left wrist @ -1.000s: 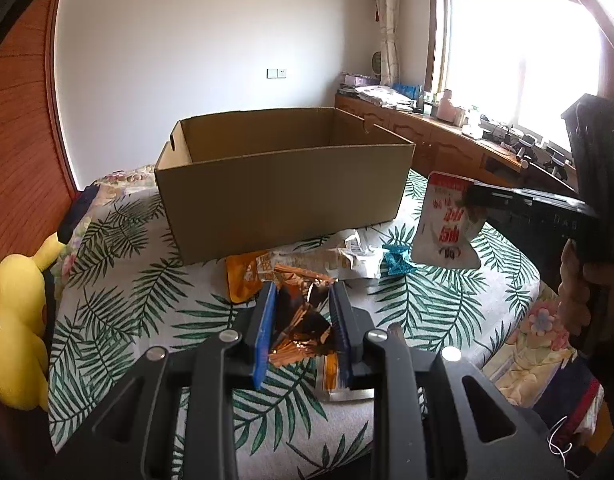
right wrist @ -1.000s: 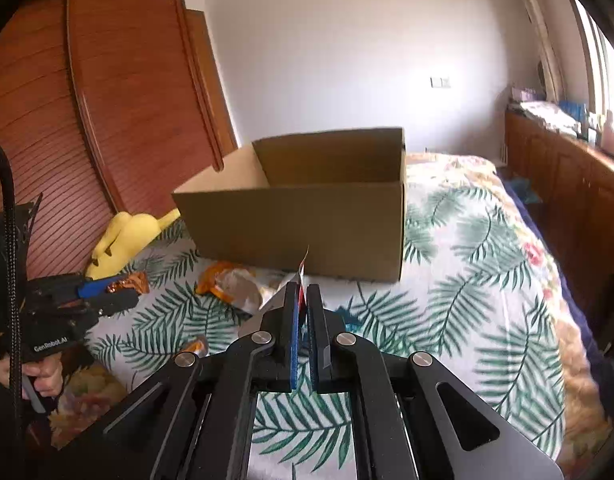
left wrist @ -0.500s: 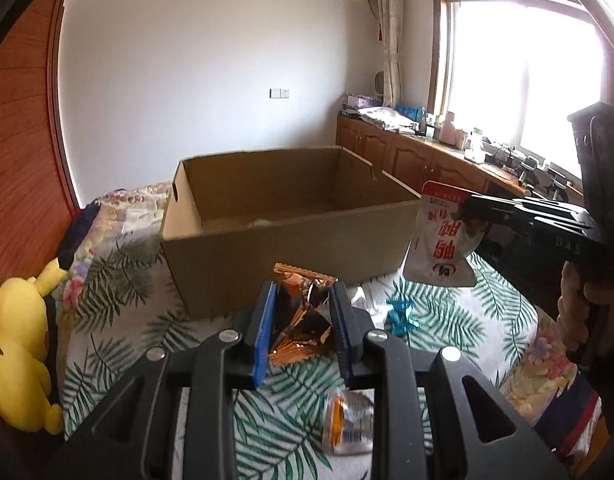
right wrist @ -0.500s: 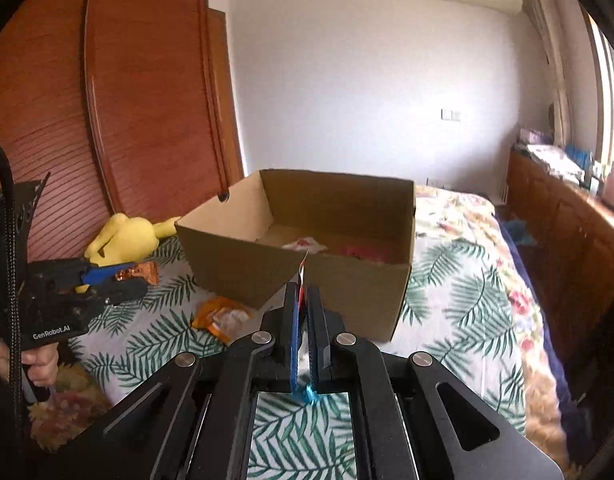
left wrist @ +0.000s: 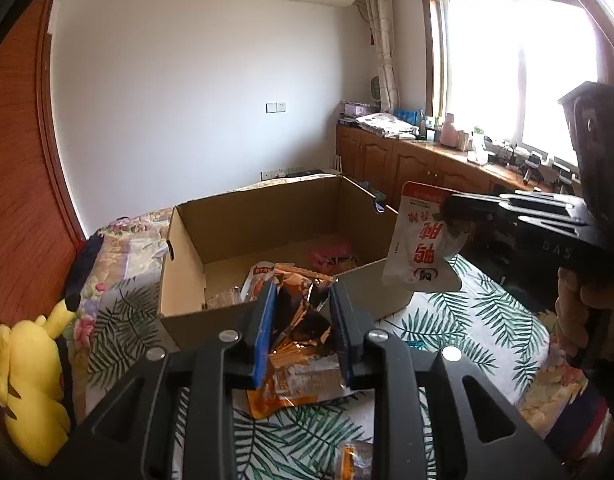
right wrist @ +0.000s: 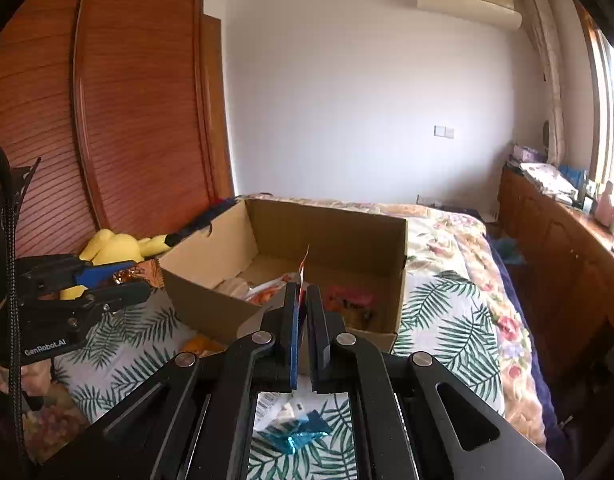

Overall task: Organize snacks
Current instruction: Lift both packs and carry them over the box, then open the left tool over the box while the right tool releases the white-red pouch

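Note:
An open cardboard box (left wrist: 187, 276) (right wrist: 347, 236) stands on the bed with several snack packs inside. My left gripper (left wrist: 303, 296) is shut on a crinkled orange-brown foil snack (left wrist: 297, 312), held above the box's near wall. My right gripper (right wrist: 301, 294) is shut on a white pouch with red characters (left wrist: 421, 248), seen edge-on in the right wrist view (right wrist: 303, 272), held above the box's near right corner. The left gripper also shows in the right wrist view (right wrist: 119, 284).
An orange snack pack (left wrist: 295, 388), a small orange pack (left wrist: 353, 460) and a blue wrapper (right wrist: 299, 436) lie on the leaf-print bedspread in front of the box. A yellow plush toy (left wrist: 31, 380) lies at the left. Wooden cabinets (left wrist: 407, 164) line the right wall.
Both grippers have risen and moved forward with their snacks, from low in front of the box to above its near wall; the box's inside now shows.

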`<state>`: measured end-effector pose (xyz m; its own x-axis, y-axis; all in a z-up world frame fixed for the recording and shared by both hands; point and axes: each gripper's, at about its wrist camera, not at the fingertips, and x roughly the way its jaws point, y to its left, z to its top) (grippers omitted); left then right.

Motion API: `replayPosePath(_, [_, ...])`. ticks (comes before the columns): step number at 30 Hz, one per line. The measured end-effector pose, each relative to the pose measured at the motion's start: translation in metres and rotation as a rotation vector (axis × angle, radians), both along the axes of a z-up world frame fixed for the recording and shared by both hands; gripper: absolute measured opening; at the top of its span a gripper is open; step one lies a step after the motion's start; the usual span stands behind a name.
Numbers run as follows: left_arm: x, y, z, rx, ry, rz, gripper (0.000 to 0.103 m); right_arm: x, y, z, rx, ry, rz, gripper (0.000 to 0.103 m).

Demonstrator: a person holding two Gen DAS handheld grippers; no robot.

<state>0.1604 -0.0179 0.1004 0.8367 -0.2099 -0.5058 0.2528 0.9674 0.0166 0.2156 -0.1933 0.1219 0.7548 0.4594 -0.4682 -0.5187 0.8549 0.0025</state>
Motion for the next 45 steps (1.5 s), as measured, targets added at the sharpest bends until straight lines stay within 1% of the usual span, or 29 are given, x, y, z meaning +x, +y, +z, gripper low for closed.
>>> replayPosePath(7, [0.011, -0.003, 0.002, 0.034, 0.004, 0.008, 0.025, 0.007, 0.004, 0.004, -0.008, -0.010, -0.003, 0.001])
replayPosePath(13, [0.029, -0.001, 0.003, 0.015, 0.017, 0.033, 0.025, 0.026, 0.017, 0.005, -0.009, -0.011, -0.022, 0.001])
replayPosePath(16, [0.037, 0.000, 0.003, -0.001, 0.029, 0.042, 0.025, 0.034, 0.028, 0.007, -0.037, -0.023, -0.023, 0.001])
replayPosePath(21, [0.049, 0.002, 0.002, -0.001, 0.036, 0.067, 0.025, 0.050, 0.044, 0.006, -0.066, -0.024, -0.038, 0.001])
replayPosePath(26, [0.067, 0.007, -0.003, 0.002, 0.057, 0.101, 0.025, 0.067, 0.044, -0.003, -0.058, 0.001, -0.077, 0.001])
replayPosePath(30, [0.077, 0.014, -0.013, -0.004, 0.084, 0.130, 0.025, 0.078, 0.037, -0.016, -0.034, 0.042, -0.109, 0.001])
replayPosePath(32, [0.080, 0.020, -0.019, -0.022, 0.102, 0.139, 0.025, 0.081, 0.035, -0.022, -0.026, 0.058, -0.119, 0.001])
replayPosePath(38, [0.089, 0.024, -0.024, -0.013, 0.115, 0.155, 0.026, 0.086, 0.026, -0.036, -0.010, 0.091, -0.148, 0.003])
replayPosePath(41, [0.091, 0.021, -0.024, -0.008, 0.109, 0.153, 0.026, 0.088, 0.020, -0.043, 0.002, 0.118, -0.160, 0.008])
replayPosePath(43, [0.095, 0.020, -0.025, -0.010, 0.107, 0.151, 0.028, 0.091, 0.018, -0.048, 0.010, 0.143, -0.159, 0.012])
replayPosePath(45, [0.101, 0.020, -0.028, -0.029, 0.113, 0.160, 0.029, 0.090, 0.016, -0.052, 0.002, 0.147, -0.164, 0.013])
